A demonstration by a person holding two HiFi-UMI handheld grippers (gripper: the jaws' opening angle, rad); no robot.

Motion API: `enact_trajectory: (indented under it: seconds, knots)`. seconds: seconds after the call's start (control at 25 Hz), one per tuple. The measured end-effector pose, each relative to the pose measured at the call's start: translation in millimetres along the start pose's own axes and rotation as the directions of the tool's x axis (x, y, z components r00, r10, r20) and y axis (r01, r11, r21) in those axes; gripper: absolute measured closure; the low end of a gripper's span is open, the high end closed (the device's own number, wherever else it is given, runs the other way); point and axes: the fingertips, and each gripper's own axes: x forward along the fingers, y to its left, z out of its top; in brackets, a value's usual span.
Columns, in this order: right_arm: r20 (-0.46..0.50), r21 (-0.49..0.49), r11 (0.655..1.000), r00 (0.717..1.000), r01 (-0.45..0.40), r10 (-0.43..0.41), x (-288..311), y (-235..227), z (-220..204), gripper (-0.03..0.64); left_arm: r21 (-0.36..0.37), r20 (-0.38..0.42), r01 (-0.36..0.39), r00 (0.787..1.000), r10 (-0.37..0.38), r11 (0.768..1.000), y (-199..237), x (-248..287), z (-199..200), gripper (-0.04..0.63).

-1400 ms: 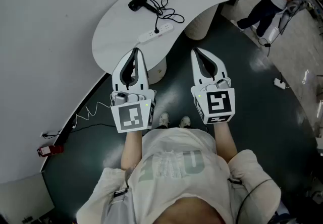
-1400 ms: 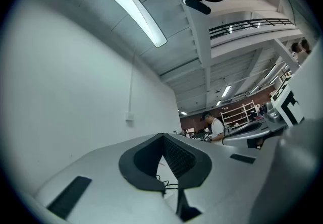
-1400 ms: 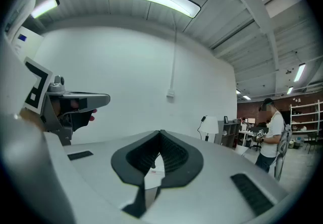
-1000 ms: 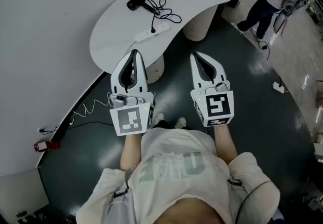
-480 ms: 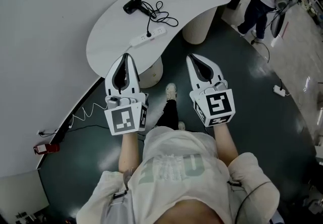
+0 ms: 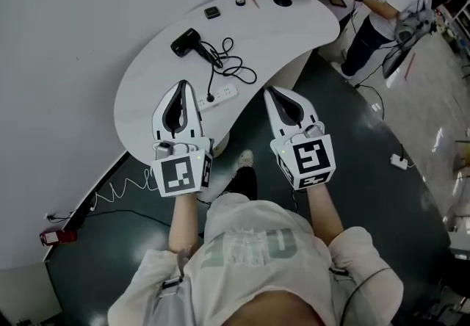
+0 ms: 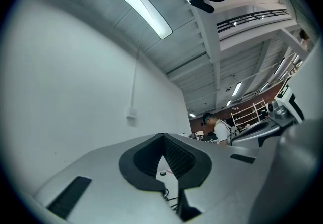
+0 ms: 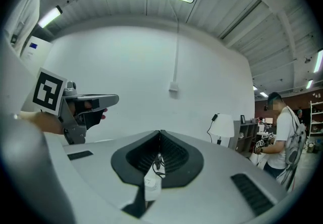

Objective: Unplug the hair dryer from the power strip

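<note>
Bare tabletop (image 6: 294, 23) around power strip (image 6: 219, 99)

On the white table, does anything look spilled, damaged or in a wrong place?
Nothing stands out. The hair dryer lies flat on the table. Its cord runs in loose loops to the power strip by the near edge. Nothing looks spilled or broken.

wall (image 6: 66, 16): white | floor (image 6: 382, 163): dark | table (image 6: 147, 75): white, curved

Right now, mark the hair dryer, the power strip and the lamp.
hair dryer (image 6: 183, 42): head view, black body.
power strip (image 6: 226, 95): head view, white casing.
lamp (image 6: 283, 1): head view, dark base.
</note>
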Motion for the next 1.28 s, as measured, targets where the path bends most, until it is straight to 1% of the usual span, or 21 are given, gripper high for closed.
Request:
enact_trajectory:
  seconds: [0.12,0.24,0.32,0.44,0.6,0.68,0.88,0.96,1.16,1.2,1.24,1.28]
  knots:
    - [0.001,-0.015,0.999,0.999,-0.039,0.039,48.9,-20.9,8.5,0.597,-0.001,-0.015,-0.010,1.000,0.010,1.000,12.6,45.8,-10.7,0.582]
    - [0.006,-0.034,0.997,0.997,-0.073,0.073,100.1,-36.6,20.3,0.596,-0.001,0.017,-0.029,0.999,0.029,1.000,32.6,87.2,-14.0,0.583]
    - [0.012,-0.026,0.996,0.997,-0.082,0.082,131.0,-45.8,26.5,0.597,0.011,0.031,-0.045,0.999,0.045,0.999,47.3,111.5,-16.6,0.583]
    - [0.014,-0.003,0.995,0.994,-0.104,0.104,167.0,-55.1,30.6,0.597,0.009,0.016,-0.061,0.998,0.061,0.998,63.0,140.6,-27.3,0.583]
    - [0.003,-0.034,0.988,0.989,-0.147,0.148,199.6,-58.5,30.9,0.597,-0.026,-0.014,-0.086,0.996,0.086,0.996,74.9,162.7,-43.1,0.583]
    - [0.003,-0.048,0.983,0.984,-0.176,0.177,206.5,-59.8,30.8,0.597,-0.023,-0.027,-0.101,0.995,0.100,0.995,73.6,166.4,-46.5,0.583]
    - [0.029,-0.009,0.971,0.970,-0.241,0.241,220.4,-70.3,33.7,0.596,-0.005,-0.056,-0.148,0.987,0.148,0.989,66.4,173.5,-50.7,0.583]
    - [0.044,-0.003,0.957,0.956,-0.291,0.291,222.9,-70.5,35.0,0.596,0.002,-0.063,-0.165,0.984,0.165,0.986,62.5,174.5,-52.6,0.583]
    - [0.044,-0.048,0.912,0.911,-0.408,0.410,227.2,-63.8,36.0,0.595,0.030,-0.092,-0.195,0.976,0.197,0.980,61.8,177.3,-54.6,0.583]
    - [0.027,-0.050,0.895,0.895,-0.444,0.446,228.1,-60.5,34.9,0.595,0.038,-0.091,-0.199,0.975,0.202,0.979,62.2,177.7,-54.0,0.583]
    - [-0.003,-0.041,0.867,0.868,-0.496,0.496,228.7,-54.8,32.1,0.595,0.045,-0.090,-0.205,0.974,0.208,0.978,62.8,177.8,-53.8,0.583]
    - [-0.038,-0.021,0.827,0.827,-0.561,0.560,228.7,-46.6,28.4,0.594,0.052,-0.093,-0.211,0.972,0.215,0.976,63.6,177.4,-53.9,0.583]
